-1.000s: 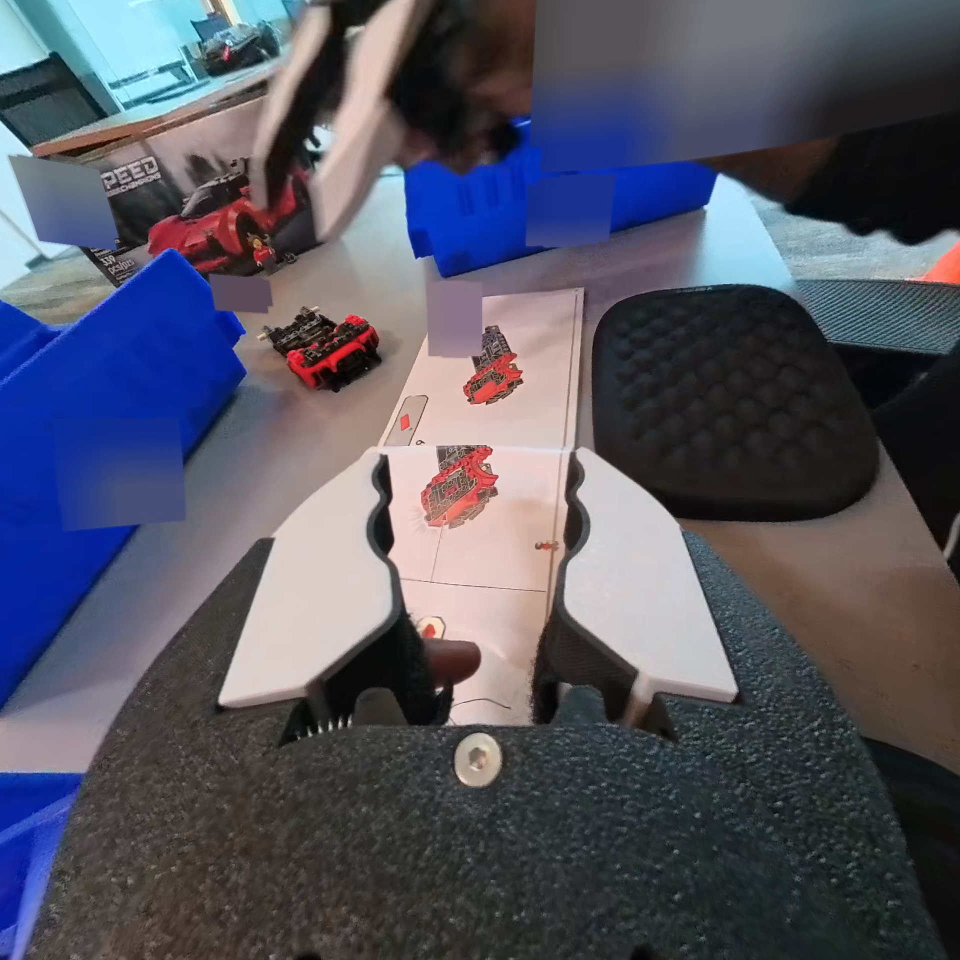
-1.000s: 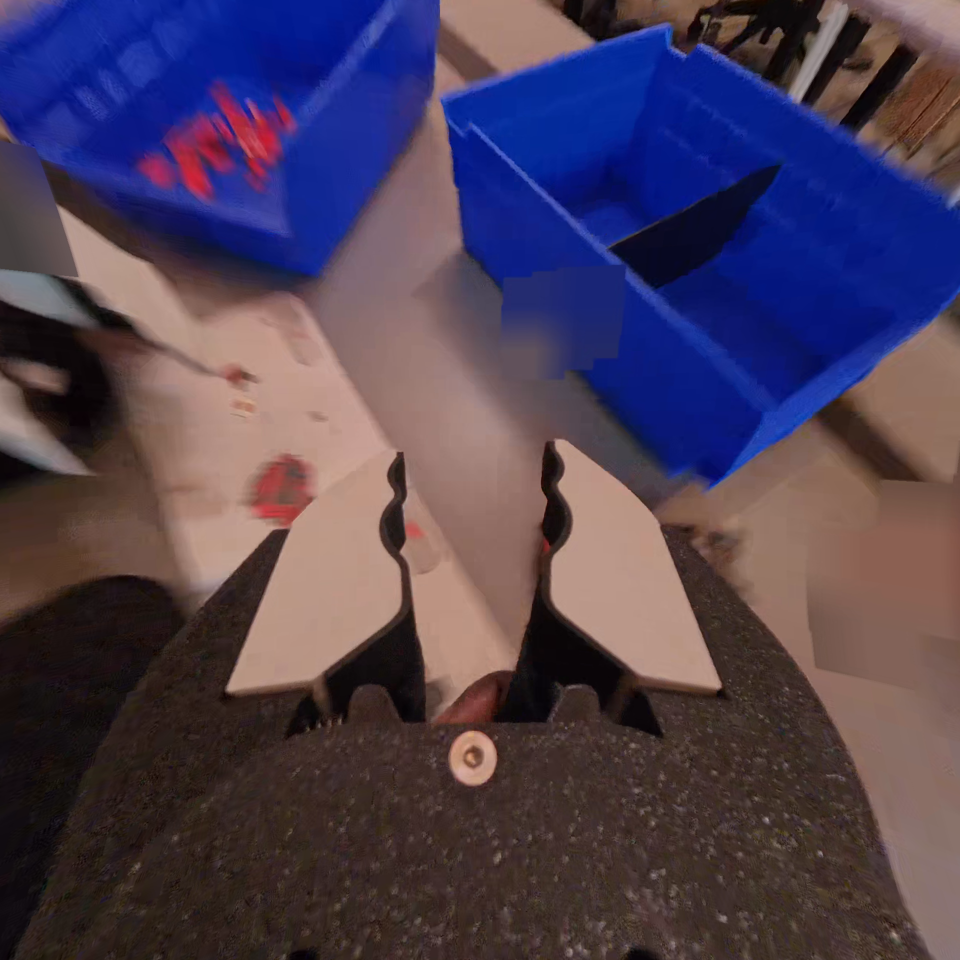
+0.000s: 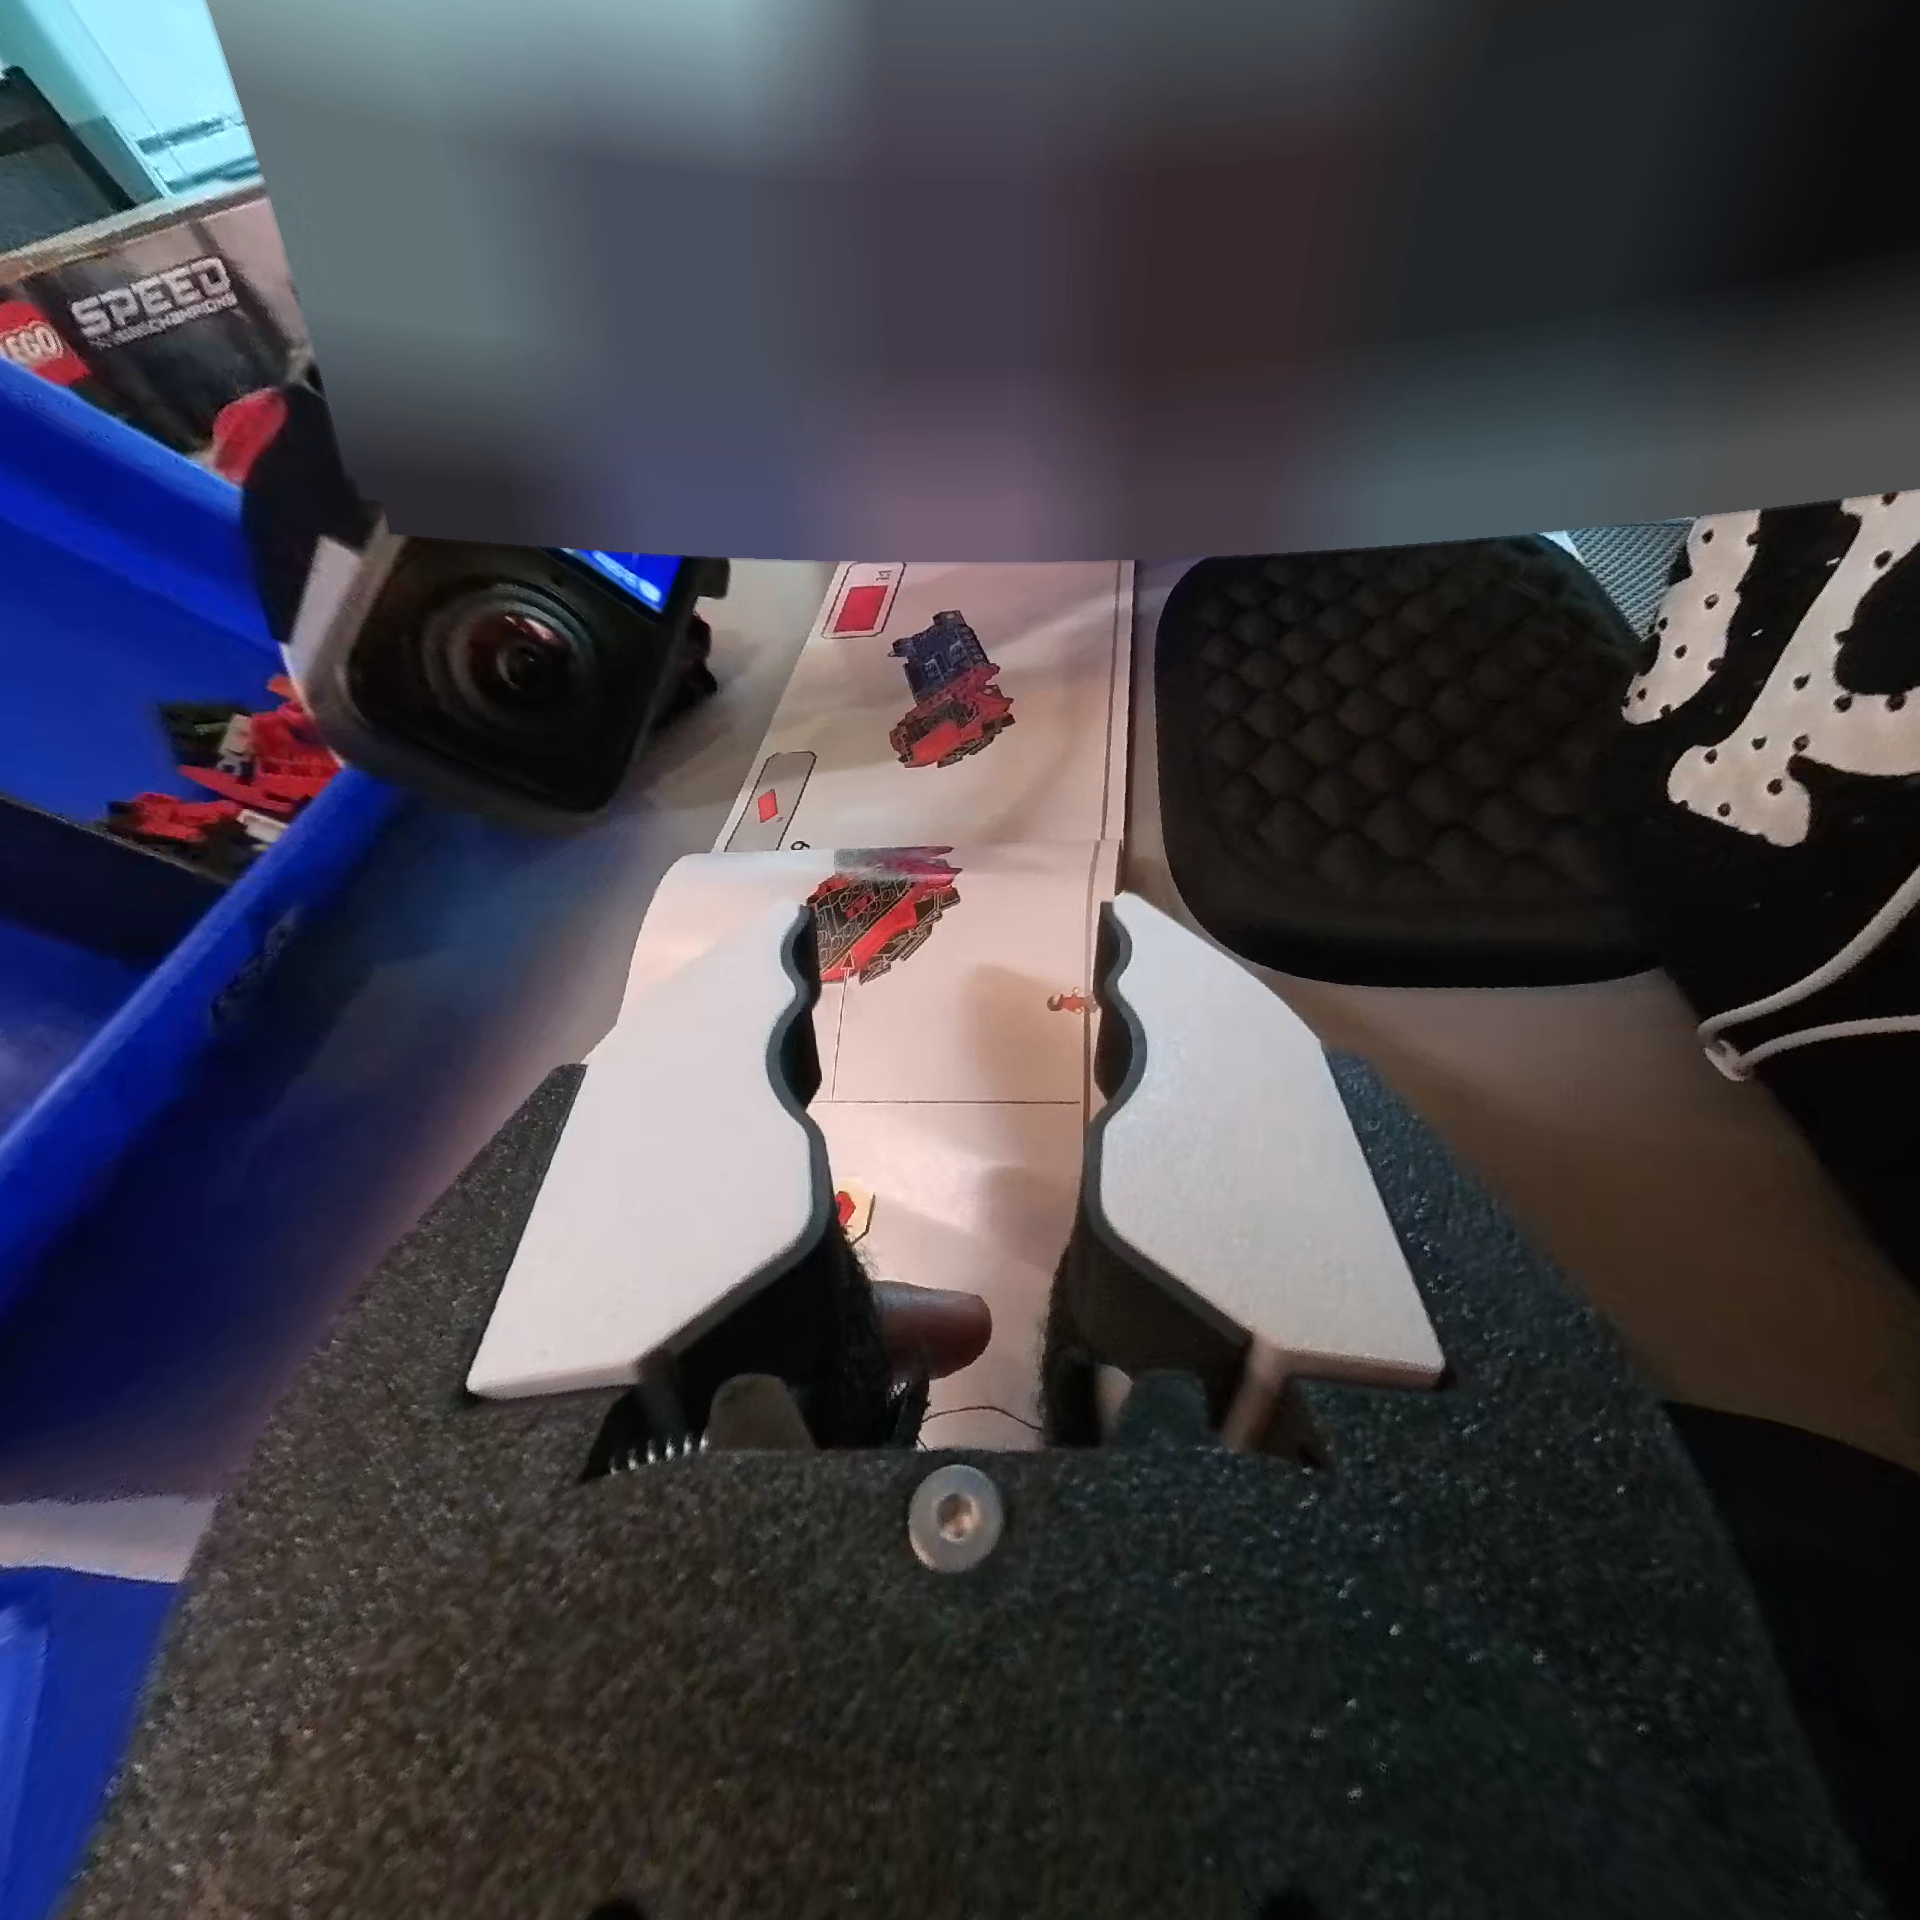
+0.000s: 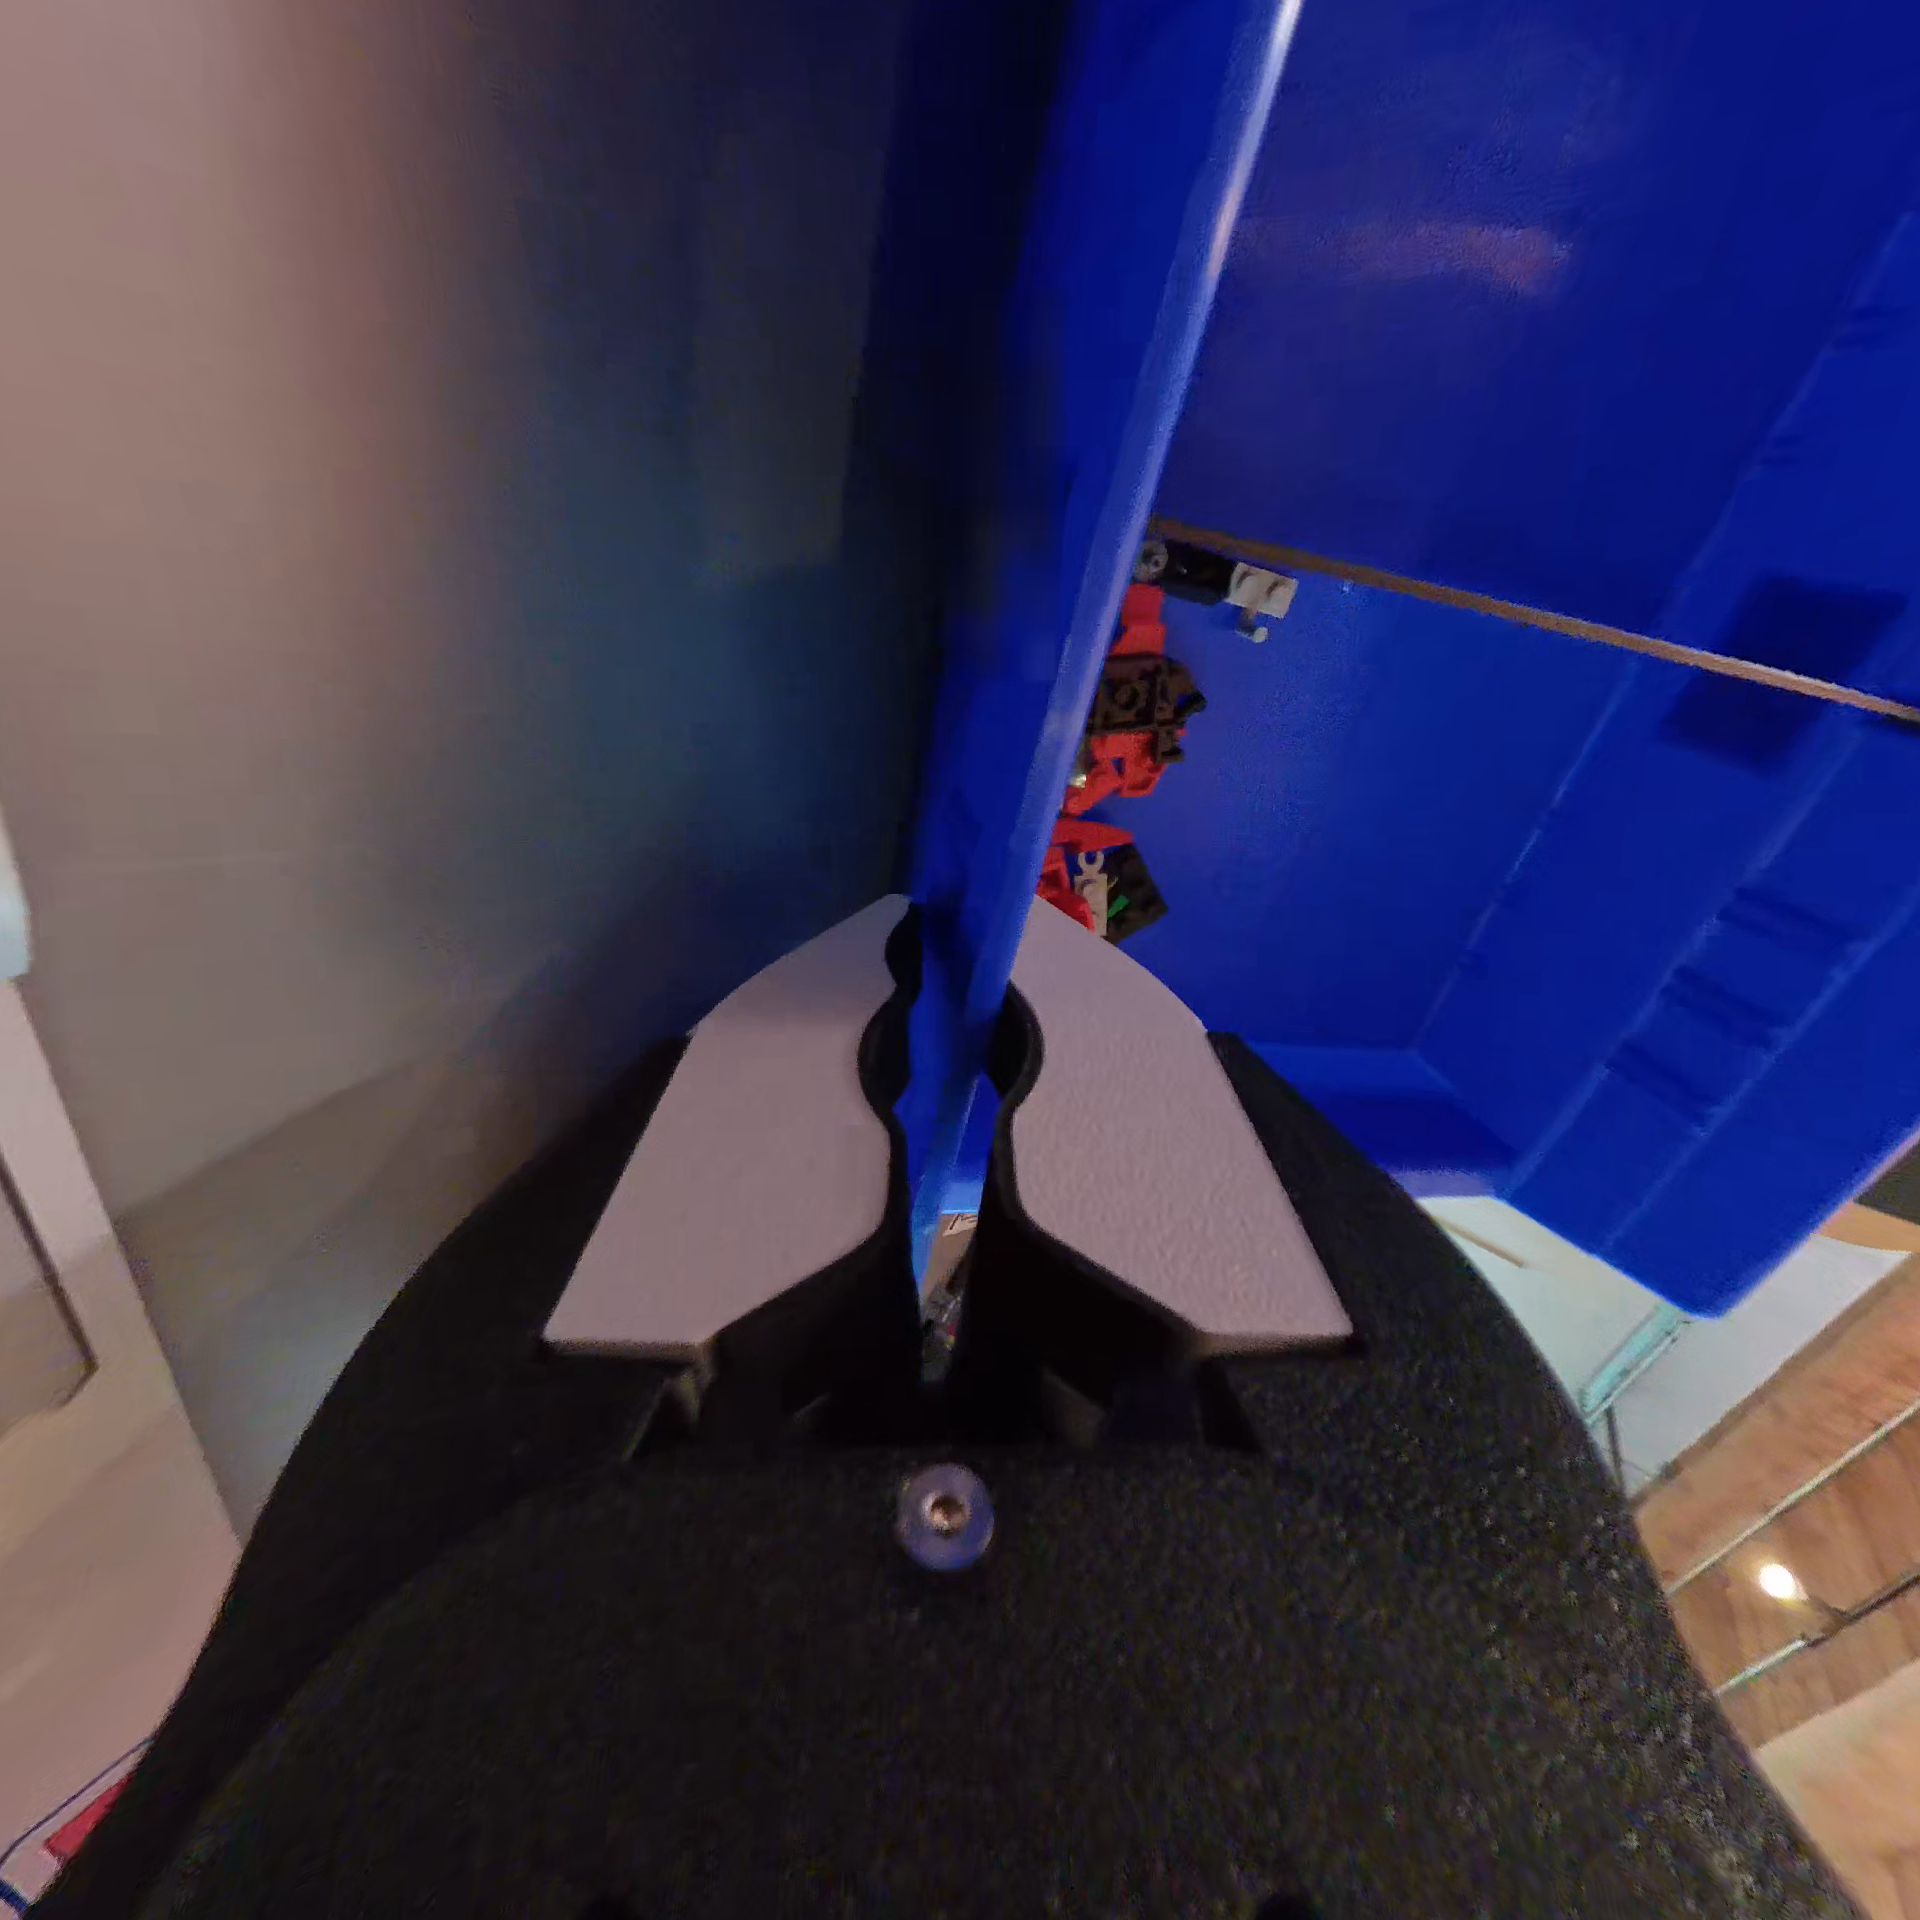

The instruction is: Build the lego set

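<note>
Pinching the bin (image 4: 1101, 520) wall, your right gripper (image 4: 961, 997) holds it narrow; your left gripper (image 3: 951, 997) gapes wide over the booklet (image 3: 966, 1039).

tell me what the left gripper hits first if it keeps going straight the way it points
Probably the instruction sheet lying on the table: the left gripper is open and empty, angled down over it. Depth is hard to judge. The black pad lies off to the right of that line.

Glossy blue plastic bin (image 4: 1507, 364); matt paper booklet (image 3: 966, 1049); quilted black pad (image 3: 1392, 758).
</note>
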`<state>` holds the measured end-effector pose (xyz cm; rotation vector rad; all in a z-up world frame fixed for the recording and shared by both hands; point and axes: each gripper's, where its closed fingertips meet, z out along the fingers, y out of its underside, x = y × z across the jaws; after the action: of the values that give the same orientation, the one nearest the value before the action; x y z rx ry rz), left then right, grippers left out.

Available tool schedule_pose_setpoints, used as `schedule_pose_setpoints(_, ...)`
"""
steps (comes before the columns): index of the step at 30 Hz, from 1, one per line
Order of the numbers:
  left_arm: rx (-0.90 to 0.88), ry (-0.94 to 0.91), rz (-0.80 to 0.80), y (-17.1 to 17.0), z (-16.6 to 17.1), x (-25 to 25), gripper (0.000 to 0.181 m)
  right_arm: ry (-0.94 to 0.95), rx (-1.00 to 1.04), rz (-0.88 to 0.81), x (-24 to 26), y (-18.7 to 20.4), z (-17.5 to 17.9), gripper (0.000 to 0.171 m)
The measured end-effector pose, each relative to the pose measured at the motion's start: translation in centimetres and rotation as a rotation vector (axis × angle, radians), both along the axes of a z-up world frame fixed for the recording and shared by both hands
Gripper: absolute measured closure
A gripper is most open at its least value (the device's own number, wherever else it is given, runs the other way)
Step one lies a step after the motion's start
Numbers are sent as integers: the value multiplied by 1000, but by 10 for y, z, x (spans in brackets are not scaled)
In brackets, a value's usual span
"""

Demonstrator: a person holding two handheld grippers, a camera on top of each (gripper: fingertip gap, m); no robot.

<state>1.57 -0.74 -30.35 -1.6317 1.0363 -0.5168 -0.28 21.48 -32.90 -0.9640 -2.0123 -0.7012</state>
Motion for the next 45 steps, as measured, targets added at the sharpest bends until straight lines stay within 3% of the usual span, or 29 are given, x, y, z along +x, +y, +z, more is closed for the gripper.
schedule_pose_setpoints(7,-4,4,4,1,-1,0,132,-8,59,22,1,-2,-3,163)
schedule_pose_setpoints(12,-5,13,5,2,-2,0,132,-9,-16,24,-2,2,1,162)
schedule_pose_setpoints(24,54,73,25,5,-6,-2,136,60,-193,-43,-16,31,19,139)
schedule_pose_setpoints(27,66,77,28,6,-6,-3,136,168,-265,-78,-25,39,29,125)
schedule_pose_setpoints(31,79,95,42,8,-7,-5,136,400,-443,-92,-27,24,49,129)
schedule_pose_setpoints(41,77,1,89,17,4,-14,135,835,-992,-158,33,-71,63,134)
schedule_pose_setpoints(45,180,-69,45,14,21,-13,133,1010,-1135,-135,43,-92,60,137)
